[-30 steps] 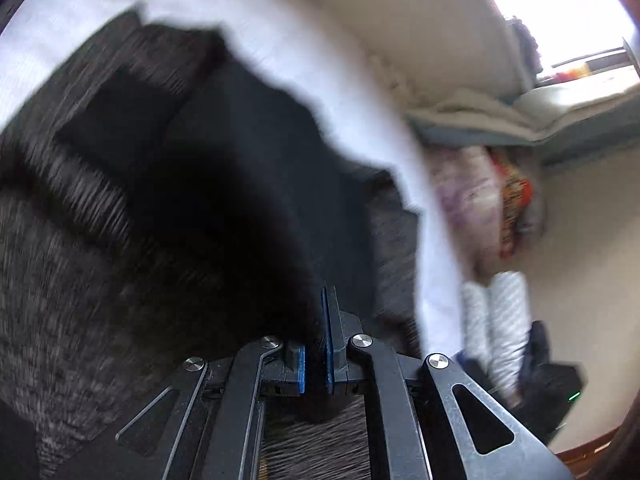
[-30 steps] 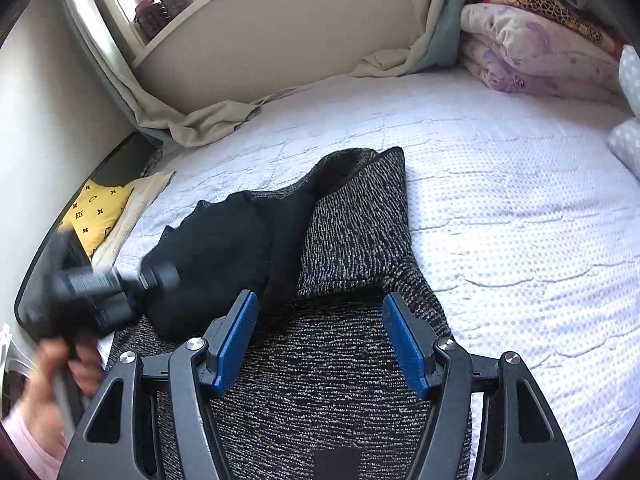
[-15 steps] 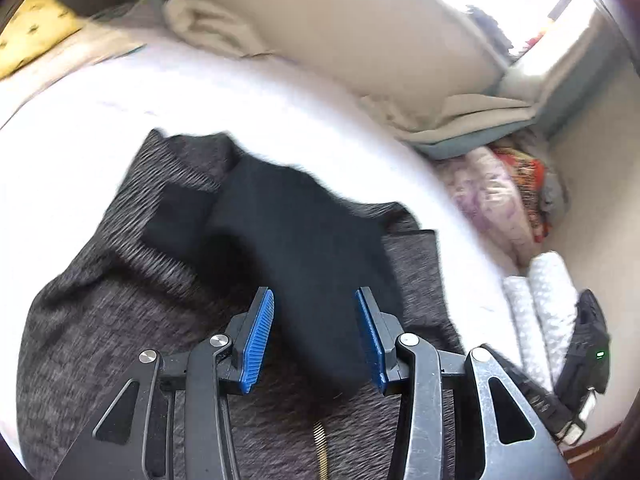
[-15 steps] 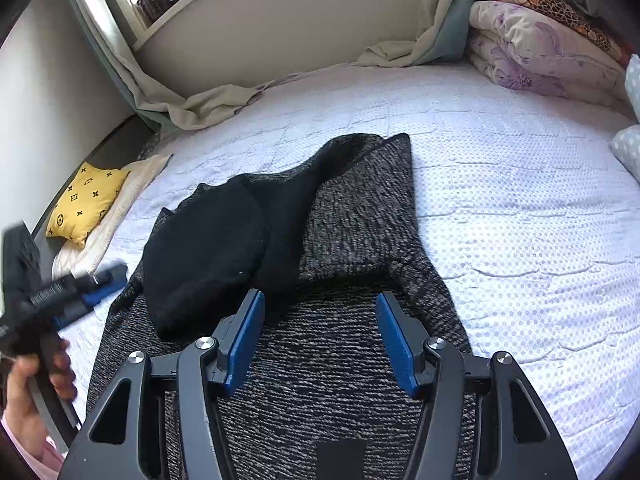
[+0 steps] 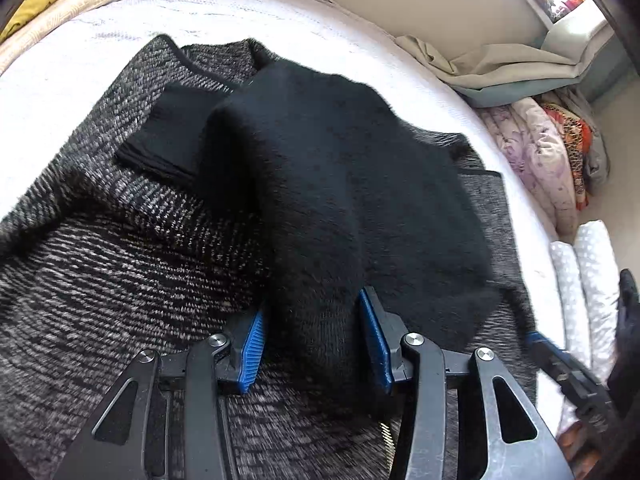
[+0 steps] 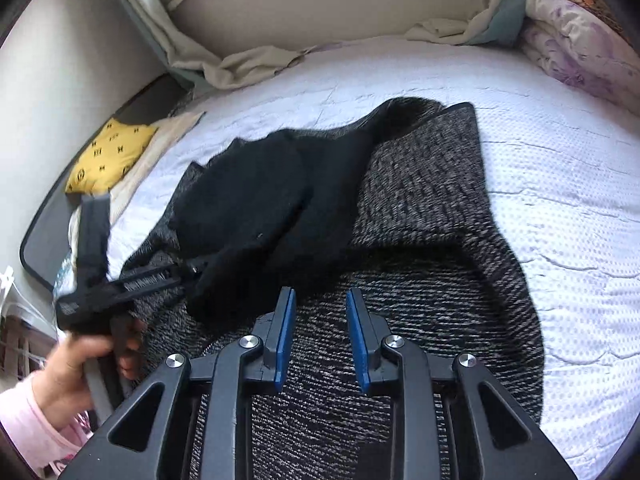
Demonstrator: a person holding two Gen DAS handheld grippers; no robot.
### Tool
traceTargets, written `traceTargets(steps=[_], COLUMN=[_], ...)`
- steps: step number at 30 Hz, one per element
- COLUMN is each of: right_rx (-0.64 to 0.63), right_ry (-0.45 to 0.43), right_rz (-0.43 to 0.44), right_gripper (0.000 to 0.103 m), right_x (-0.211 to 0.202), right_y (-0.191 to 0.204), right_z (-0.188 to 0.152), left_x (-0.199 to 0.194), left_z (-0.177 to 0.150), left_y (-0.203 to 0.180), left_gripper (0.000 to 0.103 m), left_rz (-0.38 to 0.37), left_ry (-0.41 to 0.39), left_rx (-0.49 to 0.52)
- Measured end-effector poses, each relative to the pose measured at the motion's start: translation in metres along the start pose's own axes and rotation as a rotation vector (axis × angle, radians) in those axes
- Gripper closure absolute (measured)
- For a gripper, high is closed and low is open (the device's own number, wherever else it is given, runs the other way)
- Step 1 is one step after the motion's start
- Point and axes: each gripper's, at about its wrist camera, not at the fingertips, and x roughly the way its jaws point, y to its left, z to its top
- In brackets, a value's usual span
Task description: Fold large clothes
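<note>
- While the white bed (image 6: 540, 168) carries everything, the large speckled grey-and-black knit garment (image 6: 432, 208) is seen spread across its near half, with one edge running toward the far side.
- On top of that garment, a black fuzzy sleeve (image 5: 340, 184) is laid diagonally across the body, its ribbed cuff (image 5: 168, 140) resting on the speckled knit at the left.
- The step in hand is judged to be the folding-in of the sleeves; the body itself is not yet doubled over.
- The left claw (image 5: 316, 344) is held wide, its blue pads straddling the near end of the sleeve without pinching it.
- The right claw (image 6: 320, 344) is set narrower but parted, with nothing between its pads, hovering over the speckled body.
- Next, a grip on the garment's near edge by both claws is probably called for, so that the body can be folded over the sleeve.
</note>
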Motion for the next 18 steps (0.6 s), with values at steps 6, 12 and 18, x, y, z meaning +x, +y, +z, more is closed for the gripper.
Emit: traceTargets(steps=[6,12,18], right_rx=[-0.062,-0.093,-0.074], right_ry=[-0.025,0.035,0.129], right_rz=[0.047,0.039,-0.012], right_gripper=[0.084,0.086,0.089], right_x=[-0.007,0.035,0.083], right_y=[0.036,0.071,0.067], right_z=[0.019,0.042,0.013], left_x=[-0.053,-0.023,0.020], left_z=[0.027,0.042,0.029], left_y=[-0.007,0.001,0.020], left_gripper=[0.050,0.049,0.048], left_rz=[0.002,-0.001,-0.013], left_ry=[-0.158,-0.062,0.005], left_rx=[0.057,0.043,-0.001])
